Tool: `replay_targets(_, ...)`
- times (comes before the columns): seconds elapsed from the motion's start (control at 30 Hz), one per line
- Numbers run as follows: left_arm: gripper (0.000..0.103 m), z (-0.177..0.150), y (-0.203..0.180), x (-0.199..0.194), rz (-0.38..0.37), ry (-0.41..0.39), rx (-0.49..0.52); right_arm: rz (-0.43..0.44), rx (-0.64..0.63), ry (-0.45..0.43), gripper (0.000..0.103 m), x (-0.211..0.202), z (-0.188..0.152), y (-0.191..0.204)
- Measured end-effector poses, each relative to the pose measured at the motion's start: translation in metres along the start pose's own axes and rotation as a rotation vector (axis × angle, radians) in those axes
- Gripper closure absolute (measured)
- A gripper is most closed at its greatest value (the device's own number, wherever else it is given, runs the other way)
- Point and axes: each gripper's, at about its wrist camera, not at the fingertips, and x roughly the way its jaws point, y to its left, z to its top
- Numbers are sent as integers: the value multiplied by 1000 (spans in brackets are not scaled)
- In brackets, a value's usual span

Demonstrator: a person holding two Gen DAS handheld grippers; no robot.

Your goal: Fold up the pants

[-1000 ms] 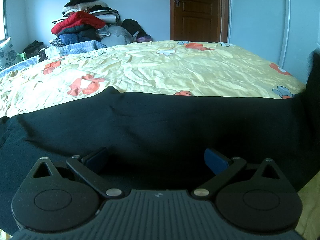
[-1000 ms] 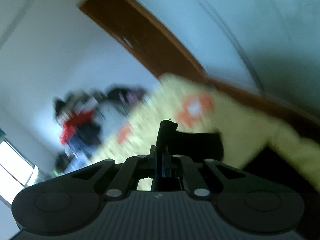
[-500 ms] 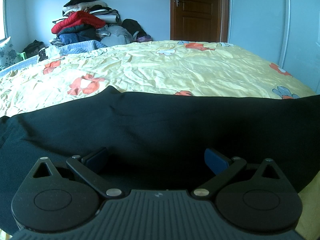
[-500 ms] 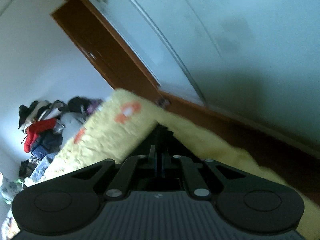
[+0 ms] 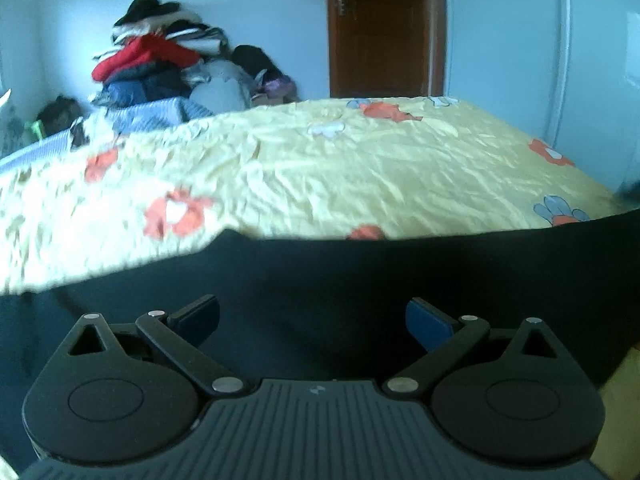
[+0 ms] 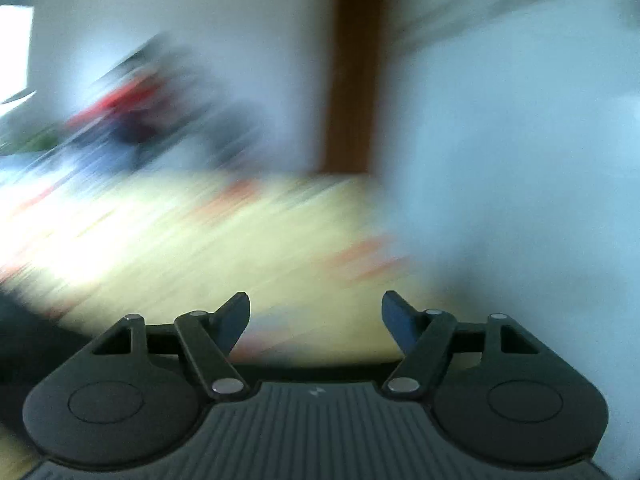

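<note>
The black pants [image 5: 360, 276] lie spread flat across the near edge of the yellow flowered bed [image 5: 320, 168] in the left wrist view. My left gripper [image 5: 312, 318] is open and empty, low over the pants, its fingers apart with cloth beneath them. My right gripper [image 6: 316, 316] is open and empty, above the yellow sheet [image 6: 240, 240]; its view is heavily blurred by motion. A dark patch of the pants [image 6: 24, 336] shows at its lower left.
A pile of clothes [image 5: 160, 64] is stacked at the bed's far left corner. A brown door [image 5: 380, 28] and a white wardrobe [image 5: 560, 60] stand behind the bed. The bed's right edge drops off near the wardrobe.
My right gripper has let go of the pants and opened, and has swung level towards the bed. The pants' right part now lies flat. The left gripper has shifted slightly.
</note>
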Motion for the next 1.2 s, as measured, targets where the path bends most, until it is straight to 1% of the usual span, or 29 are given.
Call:
replay_targets(0.03,2,5,-1,4,-7,16,37,118,-17,90,31,17,1,10)
replay_targets(0.07,2,10,-3,10,-13,45,88,198,-54,175,32,31,2,20)
replay_targets(0.13,2,14,-9,23,-19,89,183,272,-159,298,32,58,-4,37)
replay_targets(0.17,2,14,-12,31,-24,104,217,268,-200,345,31,72,-7,41)
replay_targets(0.2,3,14,-16,42,-18,119,245,263,-216,343,28,81,-7,45)
replay_targets(0.23,4,16,-19,55,0,136,267,260,-180,339,27,92,-1,41)
replay_targets(0.27,1,20,-20,68,26,128,263,237,-173,321,28,100,2,42)
replay_targets(0.3,1,26,-20,77,50,114,243,201,-176,308,22,114,6,46)
replay_targets(0.37,2,38,-13,94,104,121,199,210,-96,273,22,136,14,36)
replay_targets(0.4,4,43,-7,97,126,116,174,145,-62,270,22,141,20,32)
replay_targets(0.43,10,45,-1,96,153,114,159,65,-33,256,21,143,28,27)
replay_targets(0.47,10,45,5,90,181,111,153,5,-2,223,21,142,35,27)
replay_targets(0.5,8,42,11,80,177,98,154,-22,40,181,14,124,36,15)
replay_targets(0.53,7,39,15,70,149,87,154,-18,67,166,6,111,35,6)
replay_targets(0.57,5,33,19,59,109,83,157,-5,85,176,0,94,29,-3)
replay_targets(0.6,2,26,21,50,68,83,162,7,95,203,0,83,23,-6)
replay_targets(0.67,1,14,19,41,29,89,179,54,88,303,0,68,4,-13)
replay_targets(0.73,1,6,10,48,44,110,200,98,35,351,0,73,-11,-10)
replay_targets(0.77,2,3,6,56,61,120,206,84,-17,375,0,80,-13,-7)
replay_targets(0.8,0,0,6,60,69,84,188,59,-48,366,0,90,-14,-2)
replay_targets(0.83,0,0,8,63,88,72,179,59,-25,316,0,98,-11,-6)
replay_targets(0.9,3,6,11,61,105,95,157,-8,18,276,0,122,-3,-14)
replay_targets(0.97,3,7,16,48,101,104,156,-113,101,279,0,126,7,-22)
replay_targets(1.0,1,4,20,36,89,79,164,-164,107,270,0,118,11,-21)
replay_targets(1.03,1,1,21,25,76,51,172,-169,85,239,0,104,12,-16)
replay_targets(1.07,0,-5,24,14,62,24,178,-128,57,226,0,90,10,-11)
replay_targets(1.13,0,-15,26,3,43,4,185,22,17,285,0,73,-3,0)
replay_targets(1.17,0,-20,26,3,36,6,186,77,7,316,0,71,-12,5)
replay_targets(1.2,0,-24,24,9,33,20,194,102,-18,351,0,73,-19,10)
